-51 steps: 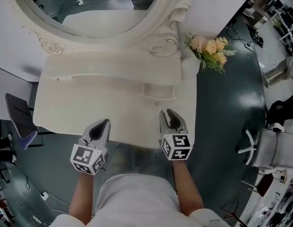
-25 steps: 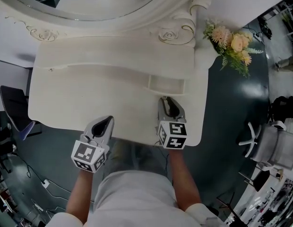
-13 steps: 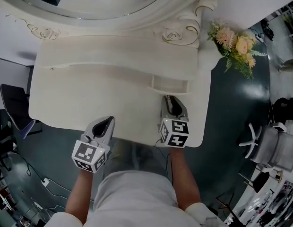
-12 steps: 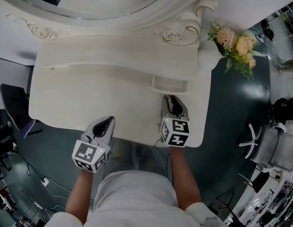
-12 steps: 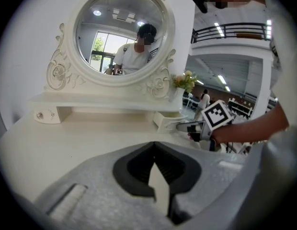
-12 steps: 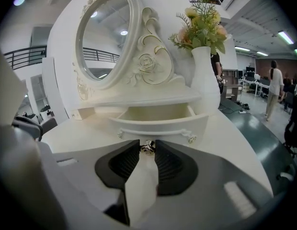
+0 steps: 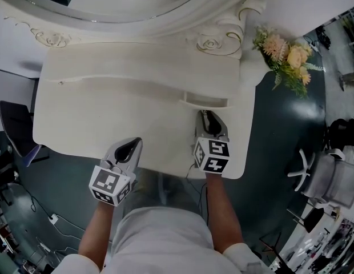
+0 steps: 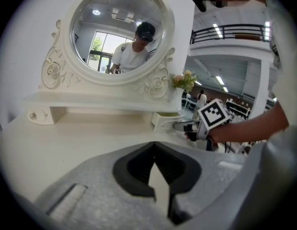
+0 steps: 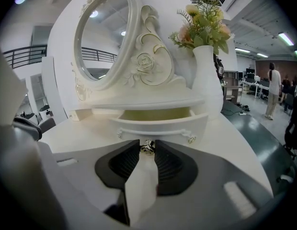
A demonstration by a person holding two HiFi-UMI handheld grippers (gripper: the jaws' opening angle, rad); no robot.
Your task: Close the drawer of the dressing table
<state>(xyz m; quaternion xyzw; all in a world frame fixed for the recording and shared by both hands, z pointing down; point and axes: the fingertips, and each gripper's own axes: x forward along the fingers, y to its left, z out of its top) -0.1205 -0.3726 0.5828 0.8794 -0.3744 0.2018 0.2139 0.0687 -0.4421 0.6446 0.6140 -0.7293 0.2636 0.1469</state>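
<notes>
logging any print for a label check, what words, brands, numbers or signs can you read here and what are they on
None readable in any view.
On the left tongs, marker cube: black-and-white square pattern, no letters.
On the right tongs, marker cube: the same, pattern only.
On the dressing table, drawer, drawer knob, vase: no print.
Hall behind, right gripper view: any signs too small and blurred.
</notes>
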